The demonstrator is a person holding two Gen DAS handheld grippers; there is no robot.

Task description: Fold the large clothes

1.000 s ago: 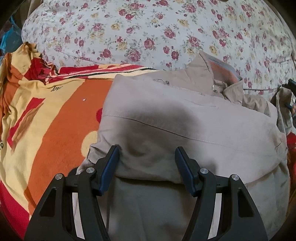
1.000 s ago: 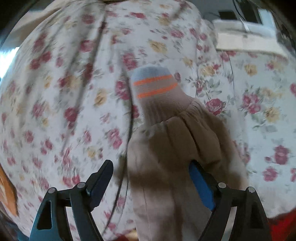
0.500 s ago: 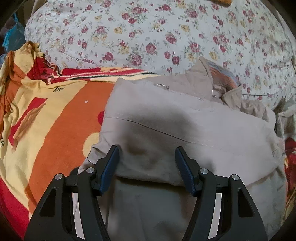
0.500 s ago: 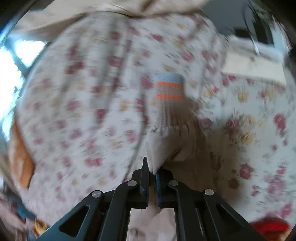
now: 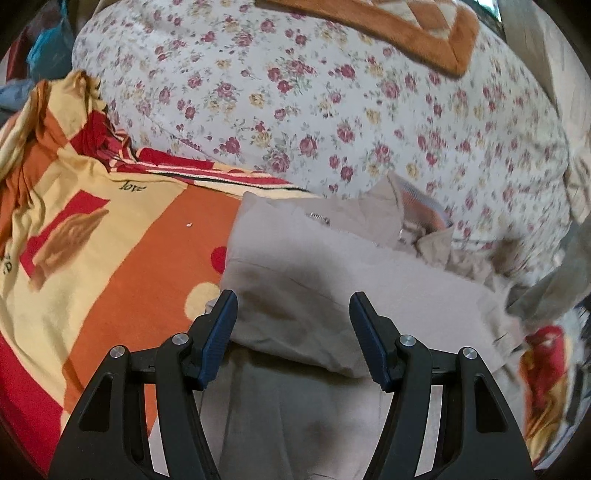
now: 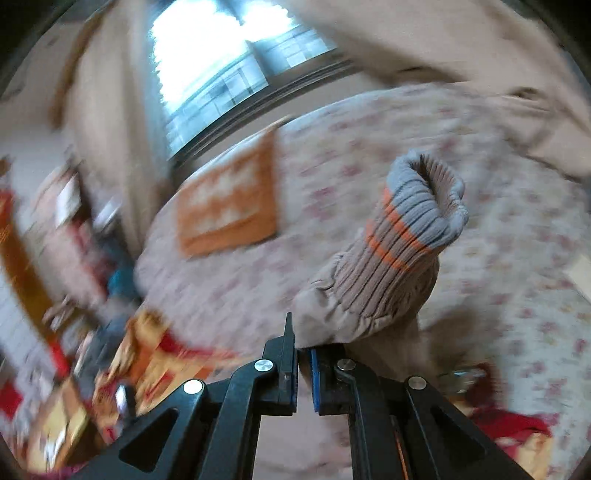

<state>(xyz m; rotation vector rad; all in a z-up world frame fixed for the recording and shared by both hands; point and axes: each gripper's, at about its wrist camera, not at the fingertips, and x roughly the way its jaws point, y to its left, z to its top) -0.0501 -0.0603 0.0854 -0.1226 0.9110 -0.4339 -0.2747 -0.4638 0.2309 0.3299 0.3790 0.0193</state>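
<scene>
A beige jacket [image 5: 332, 280] lies partly folded on the orange and yellow blanket [image 5: 122, 258], its collar and zip toward the floral duvet. My left gripper [image 5: 293, 325] is open just above the jacket's folded edge, holding nothing. My right gripper [image 6: 303, 354] is shut on the jacket's sleeve [image 6: 354, 314] just below the ribbed cuff [image 6: 417, 229], which has grey and orange stripes and stands lifted in the air. The lifted sleeve shows as a blurred beige shape at the right edge of the left wrist view [image 5: 554, 284].
A floral duvet [image 5: 332, 92] bulges behind the jacket, with an orange patterned cloth [image 5: 424, 33] on top. Clutter and a bright window [image 6: 207, 59] show blurred in the right wrist view.
My right gripper closed on the sleeve near the cuff and lifted it, swinging up and left. My left gripper stayed open over the jacket and tilted back slightly.
</scene>
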